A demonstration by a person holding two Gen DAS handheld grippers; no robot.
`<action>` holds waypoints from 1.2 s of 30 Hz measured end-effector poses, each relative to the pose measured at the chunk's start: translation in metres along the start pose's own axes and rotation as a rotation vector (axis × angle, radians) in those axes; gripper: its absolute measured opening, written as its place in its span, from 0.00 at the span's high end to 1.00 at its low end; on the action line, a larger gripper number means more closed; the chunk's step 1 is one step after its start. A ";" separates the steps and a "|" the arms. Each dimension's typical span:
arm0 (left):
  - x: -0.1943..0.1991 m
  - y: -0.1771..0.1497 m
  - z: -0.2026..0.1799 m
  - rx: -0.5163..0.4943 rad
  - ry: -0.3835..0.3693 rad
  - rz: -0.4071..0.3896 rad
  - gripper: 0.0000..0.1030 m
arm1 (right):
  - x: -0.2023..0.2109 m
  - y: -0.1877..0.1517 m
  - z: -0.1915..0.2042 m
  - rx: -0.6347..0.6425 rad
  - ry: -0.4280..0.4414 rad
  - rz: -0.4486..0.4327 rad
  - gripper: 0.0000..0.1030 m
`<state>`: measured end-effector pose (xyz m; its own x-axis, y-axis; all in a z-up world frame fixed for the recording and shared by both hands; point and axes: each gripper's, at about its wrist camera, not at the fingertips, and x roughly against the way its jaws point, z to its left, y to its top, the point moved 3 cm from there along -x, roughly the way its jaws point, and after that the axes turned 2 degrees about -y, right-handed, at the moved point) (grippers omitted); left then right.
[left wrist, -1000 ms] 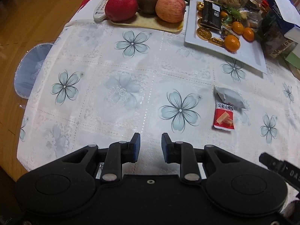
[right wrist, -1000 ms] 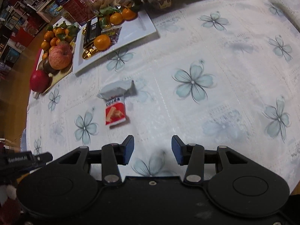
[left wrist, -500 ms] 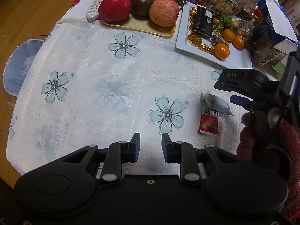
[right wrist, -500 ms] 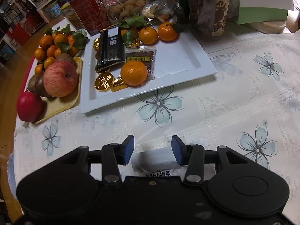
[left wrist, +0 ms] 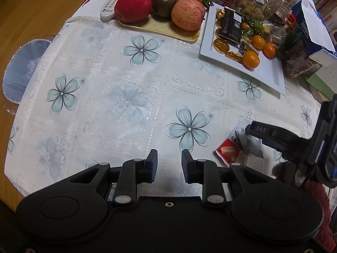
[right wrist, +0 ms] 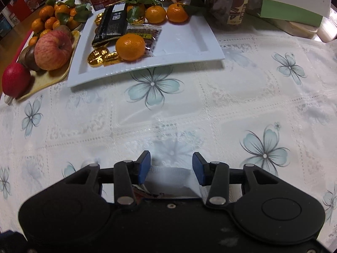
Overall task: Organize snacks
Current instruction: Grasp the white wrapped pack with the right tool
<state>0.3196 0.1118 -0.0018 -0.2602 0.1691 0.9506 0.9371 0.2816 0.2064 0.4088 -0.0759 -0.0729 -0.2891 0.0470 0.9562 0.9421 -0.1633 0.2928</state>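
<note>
The left gripper (left wrist: pixel 169 162) hangs over the flowered tablecloth (left wrist: pixel 130 97), its fingers apart around nothing. To its right lies the red-and-white snack packet (left wrist: pixel 229 149), flat on the cloth, with the right gripper (right wrist: pixel 171 166) spread wide around its white end. Farther off, the white tray (right wrist: pixel 181 42) holds oranges, gold coins and wrapped snacks.
</note>
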 end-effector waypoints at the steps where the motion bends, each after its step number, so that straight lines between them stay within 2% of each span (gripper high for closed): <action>1: 0.000 -0.001 -0.001 -0.004 0.003 0.000 0.67 | 0.002 -0.006 -0.005 0.003 0.000 0.008 0.55; 11: -0.006 -0.005 0.000 -0.014 0.024 0.015 0.67 | 0.014 -0.054 -0.057 -0.019 -0.026 0.077 0.56; 16: -0.006 -0.006 0.000 -0.016 0.013 0.020 0.67 | 0.023 -0.066 -0.068 0.003 -0.059 0.081 0.56; 18: -0.005 -0.007 0.000 -0.019 0.012 0.016 0.67 | 0.032 -0.066 -0.075 -0.024 -0.066 0.048 0.56; 21: -0.004 -0.007 0.001 -0.020 0.009 0.015 0.67 | 0.043 -0.061 -0.084 -0.084 -0.024 0.023 0.56; 24: -0.004 -0.007 0.002 -0.017 0.007 0.016 0.67 | 0.048 -0.063 -0.090 -0.116 0.020 0.058 0.56; 28: -0.002 -0.008 0.003 -0.014 0.005 0.013 0.67 | 0.051 -0.077 -0.087 -0.043 -0.011 0.090 0.56; 36: -0.004 -0.010 0.001 -0.022 0.009 0.020 0.67 | 0.048 -0.096 -0.075 0.194 -0.090 0.046 0.56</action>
<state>0.3116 0.1095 -0.0081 -0.2395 0.1656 0.9567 0.9470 0.2570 0.1926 0.2916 -0.1323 -0.0548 -0.2365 0.1332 0.9625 0.9716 0.0249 0.2353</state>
